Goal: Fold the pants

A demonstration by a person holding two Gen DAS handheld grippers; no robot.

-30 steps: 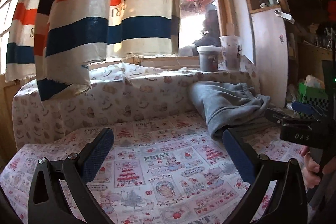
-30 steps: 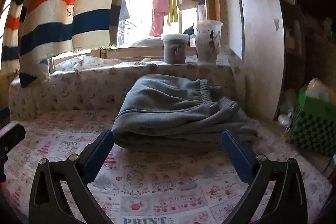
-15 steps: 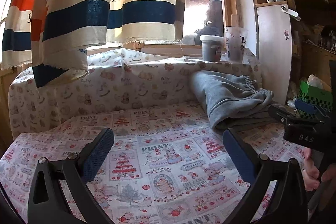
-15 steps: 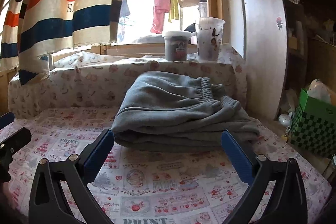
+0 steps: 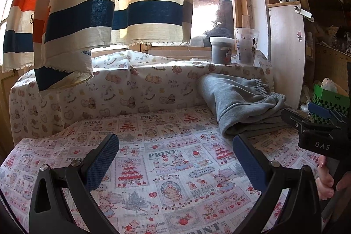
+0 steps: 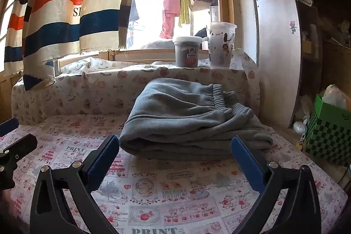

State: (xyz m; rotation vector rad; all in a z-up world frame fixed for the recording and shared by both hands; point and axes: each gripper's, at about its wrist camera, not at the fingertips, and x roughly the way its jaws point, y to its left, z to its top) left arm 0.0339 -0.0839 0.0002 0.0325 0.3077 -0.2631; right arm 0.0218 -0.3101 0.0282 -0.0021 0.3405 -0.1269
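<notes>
2 spread claws, left claw [image 5: 175, 157], right claw [image 6: 175, 156], folded grey pants [image 6: 188, 117] ahead

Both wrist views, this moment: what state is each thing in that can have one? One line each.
Grey sweatpants: folded into a stack, lying on the patterned cloth, touched by neither gripper.
Left gripper: open, empty, over bare cloth.
Right gripper: open, empty, facing the folded stack.
Dark lidded tub: upright on the sill, lid on.
Printed plastic cup: upright, beside the tub.
Striped curtain: hanging, covering part of the window.
</notes>
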